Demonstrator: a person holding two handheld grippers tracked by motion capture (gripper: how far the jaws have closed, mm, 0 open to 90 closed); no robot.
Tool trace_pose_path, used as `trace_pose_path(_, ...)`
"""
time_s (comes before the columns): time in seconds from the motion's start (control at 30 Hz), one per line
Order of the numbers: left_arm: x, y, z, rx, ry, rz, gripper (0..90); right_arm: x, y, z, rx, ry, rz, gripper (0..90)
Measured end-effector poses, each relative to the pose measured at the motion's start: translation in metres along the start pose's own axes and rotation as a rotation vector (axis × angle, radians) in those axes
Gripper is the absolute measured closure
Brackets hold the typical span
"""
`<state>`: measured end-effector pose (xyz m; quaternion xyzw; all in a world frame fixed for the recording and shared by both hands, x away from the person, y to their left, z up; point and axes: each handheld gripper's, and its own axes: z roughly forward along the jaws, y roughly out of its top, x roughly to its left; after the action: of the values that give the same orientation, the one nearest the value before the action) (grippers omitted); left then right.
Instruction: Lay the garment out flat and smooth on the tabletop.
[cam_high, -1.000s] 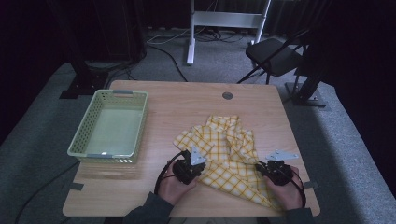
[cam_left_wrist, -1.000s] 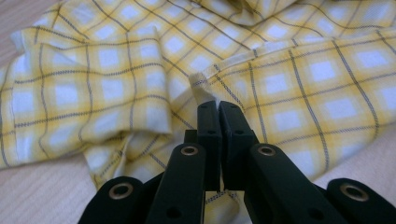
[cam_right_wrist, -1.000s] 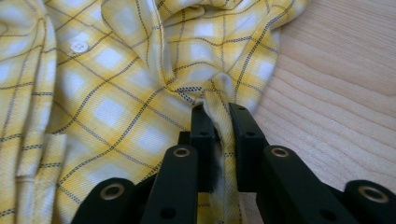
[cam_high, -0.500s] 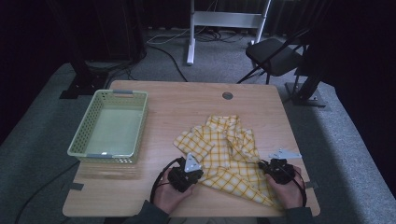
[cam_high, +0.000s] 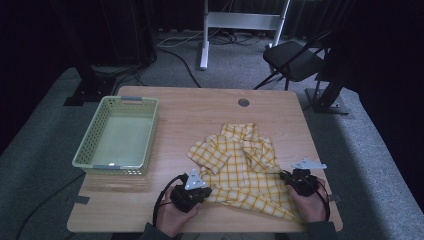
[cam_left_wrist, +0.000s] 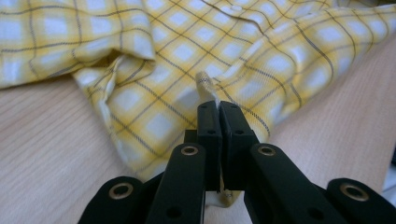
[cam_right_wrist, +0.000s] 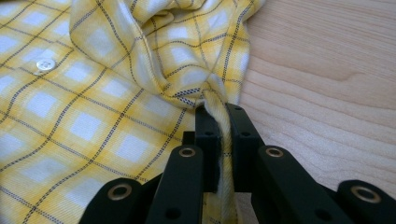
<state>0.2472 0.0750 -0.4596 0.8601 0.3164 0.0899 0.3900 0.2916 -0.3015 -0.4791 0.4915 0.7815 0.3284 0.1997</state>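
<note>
No text, label, brand, number or sign can be read anywhere in these views; the yellow checked shirt (cam_high: 240, 170), the basket (cam_high: 95, 160) and the table (cam_high: 200, 115) bear no legible markings.

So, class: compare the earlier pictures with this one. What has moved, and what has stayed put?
Both tools, left tool and right tool, have drawn back toward the table's near edge, each clamped on the yellow checked shirt, dragging its lower hem nearer. The green basket and the table stayed as they were.
</note>
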Motion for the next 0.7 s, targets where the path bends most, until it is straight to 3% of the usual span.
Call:
trace_pose_path(0.2,0.003,-0.008,-0.009,-0.018,-0.002,-0.031,88.3,-0.002,0.0,-0.001,0.0,-0.008,0.004,84.7)
trace_pose_path(0.4,0.001,-0.012,-0.012,-0.018,-0.023,-0.035,87.5,-0.005,-0.002,-0.003,0.005,-0.015,0.014,81.8)
trace_pose_path(0.5,0.0,-0.01,-0.013,-0.026,-0.023,-0.033,80.3,-0.002,-0.001,-0.004,0.007,0.002,-0.004,72.6)
trace_pose_path(0.7,0.001,-0.007,-0.009,-0.03,-0.03,-0.037,69.3,0.006,0.003,-0.013,-0.014,0.012,-0.039,66.0)
